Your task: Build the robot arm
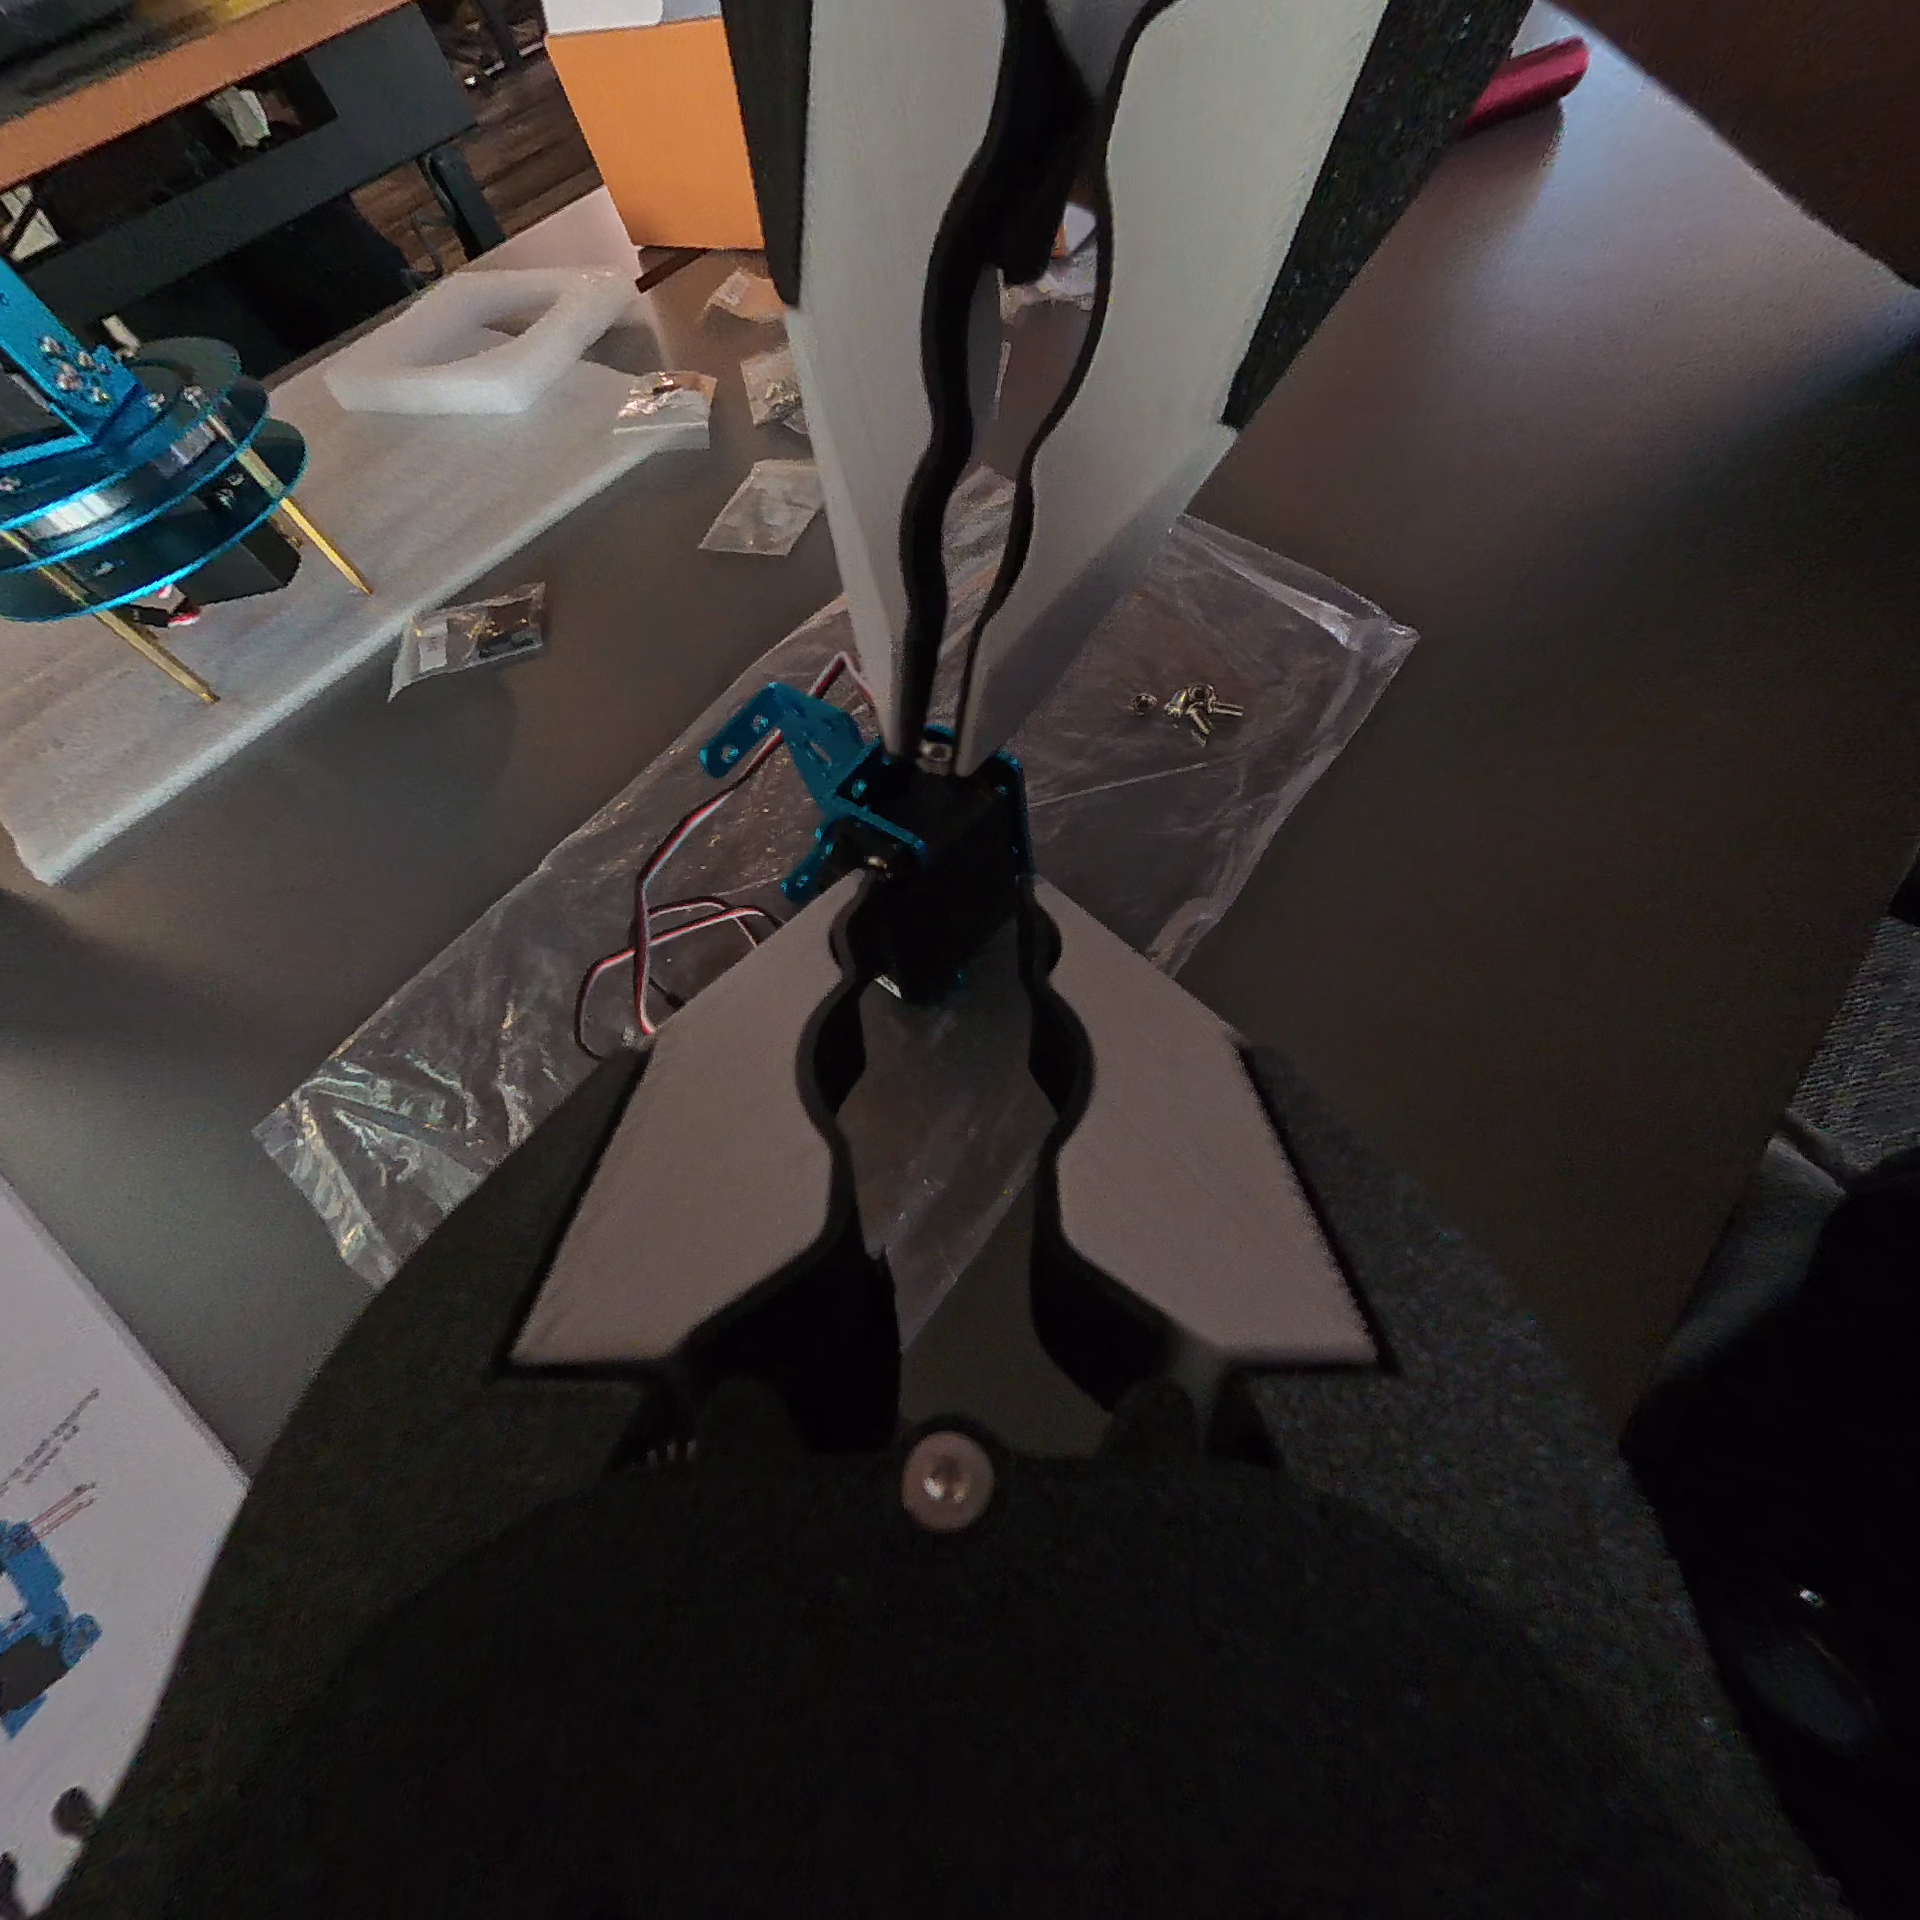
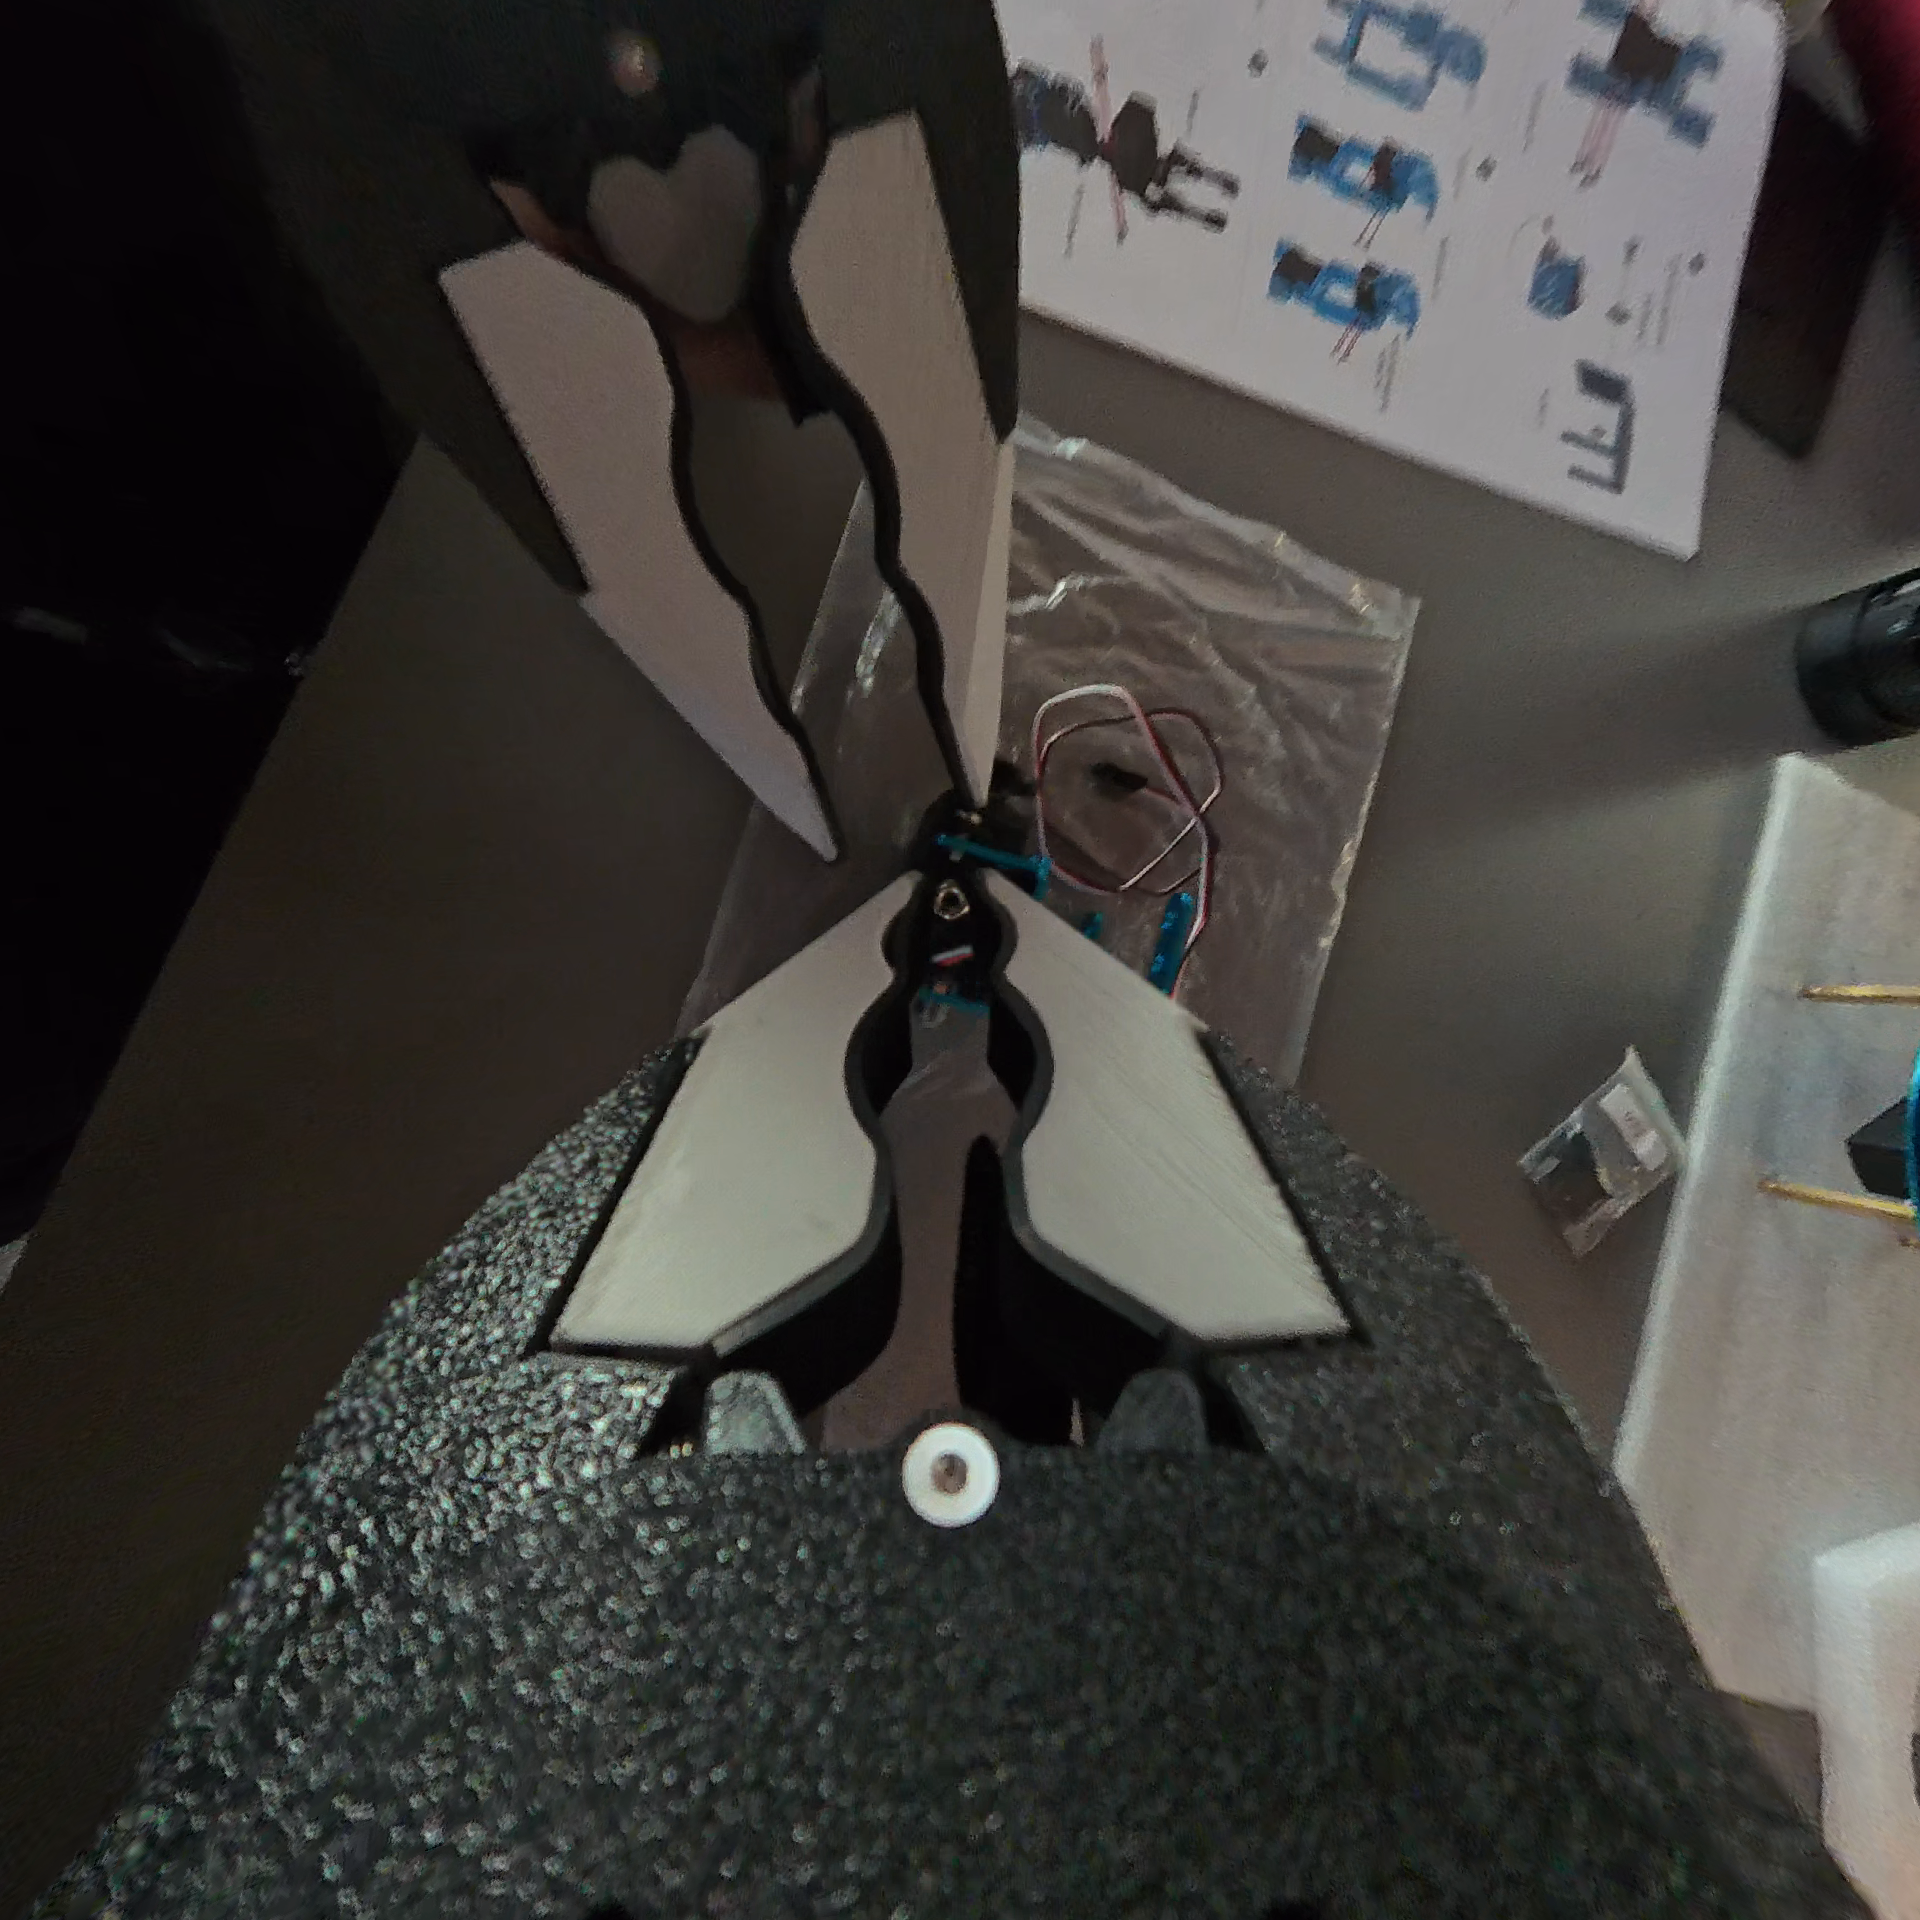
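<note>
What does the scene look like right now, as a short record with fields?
left tool: shut on servo
right tool: shut on servo, opposite end
servo: black, in blue bracket, held between both tools over the bag
wires: red, white and black, looped on the bag
bag: clear plastic, flat on the table
screws: small cluster on the bag
base: blue discs on brass legs, far left
sheet: printed, beyond the bag in the right view
</note>
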